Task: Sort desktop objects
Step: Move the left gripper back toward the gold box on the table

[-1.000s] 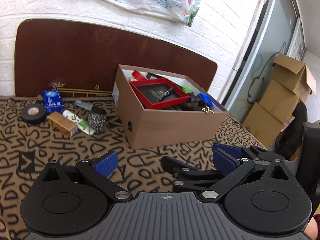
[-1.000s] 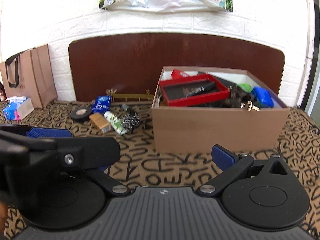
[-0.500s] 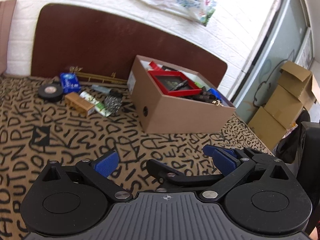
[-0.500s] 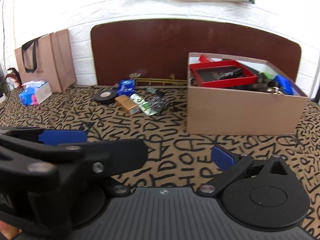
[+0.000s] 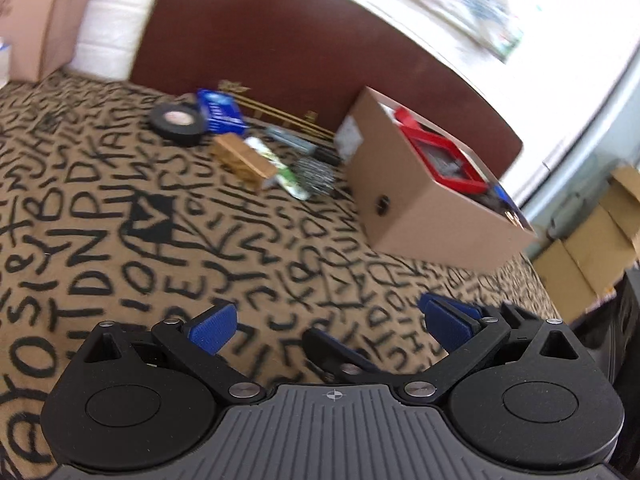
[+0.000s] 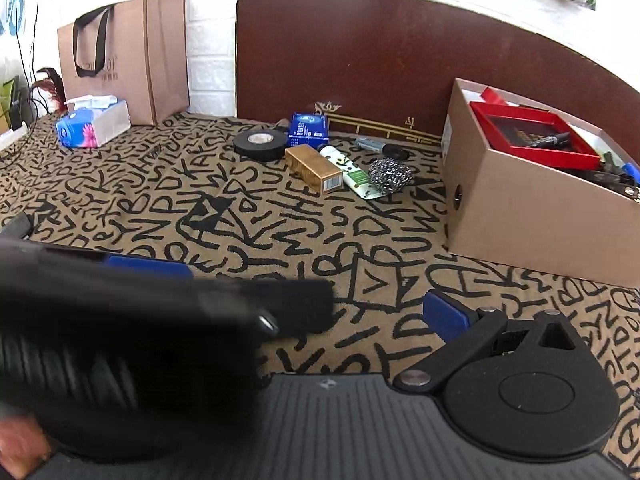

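Clutter sits in a cluster on the letter-patterned surface [image 5: 100, 216] in the left wrist view: black tape roll [image 5: 178, 119], blue box [image 5: 221, 111], gold box [image 5: 243, 162] and steel scourer [image 5: 314, 176], just left of the cardboard box [image 5: 424, 216]. The left gripper [image 5: 328, 326] hangs above the surface with its jaws apart and empty.

In the right wrist view, the right gripper [image 6: 308, 312] is likewise spread and empty. The left gripper blurs across the lower left. The white tube [image 6: 348, 170] lies between gold box and scourer; a paper bag [image 6: 128, 56] stands far left.

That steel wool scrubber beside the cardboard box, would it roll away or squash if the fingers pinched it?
The steel wool scrubber looks like a loose wire tangle, so it would probably squash and feel light. Its rough, lumpy shape should grip the letter-print cloth rather than roll far.
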Action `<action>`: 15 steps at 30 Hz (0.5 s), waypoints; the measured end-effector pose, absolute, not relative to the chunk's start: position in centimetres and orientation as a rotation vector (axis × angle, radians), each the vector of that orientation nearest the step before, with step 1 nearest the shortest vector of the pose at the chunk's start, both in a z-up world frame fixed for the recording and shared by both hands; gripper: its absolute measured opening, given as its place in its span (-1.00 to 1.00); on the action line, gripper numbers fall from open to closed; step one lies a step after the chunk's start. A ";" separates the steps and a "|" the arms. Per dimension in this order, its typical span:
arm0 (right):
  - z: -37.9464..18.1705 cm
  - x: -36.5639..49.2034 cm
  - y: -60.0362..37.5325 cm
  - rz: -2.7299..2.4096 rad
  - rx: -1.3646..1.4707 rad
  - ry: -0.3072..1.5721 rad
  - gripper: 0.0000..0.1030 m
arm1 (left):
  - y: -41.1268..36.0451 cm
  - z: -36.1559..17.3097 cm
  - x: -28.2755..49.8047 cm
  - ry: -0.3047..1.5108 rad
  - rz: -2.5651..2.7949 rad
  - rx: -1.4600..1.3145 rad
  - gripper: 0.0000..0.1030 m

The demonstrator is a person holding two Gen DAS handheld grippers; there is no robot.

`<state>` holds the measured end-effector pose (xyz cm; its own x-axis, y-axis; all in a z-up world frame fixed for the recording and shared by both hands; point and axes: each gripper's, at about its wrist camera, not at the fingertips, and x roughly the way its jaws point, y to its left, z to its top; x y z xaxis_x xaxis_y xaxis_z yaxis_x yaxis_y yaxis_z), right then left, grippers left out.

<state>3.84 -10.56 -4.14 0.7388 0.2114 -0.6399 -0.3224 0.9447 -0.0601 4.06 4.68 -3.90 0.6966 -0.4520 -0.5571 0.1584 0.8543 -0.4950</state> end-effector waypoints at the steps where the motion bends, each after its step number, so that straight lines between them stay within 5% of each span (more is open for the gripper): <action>1: -4.3 4.1 -10.3 0.299 -0.181 0.681 0.99 | 5.4 -4.0 4.5 0.726 -0.334 -0.447 1.00; 15: -5.7 10.7 -8.2 0.386 -0.162 0.612 0.85 | 9.2 -3.9 12.5 0.733 -0.218 -0.432 0.78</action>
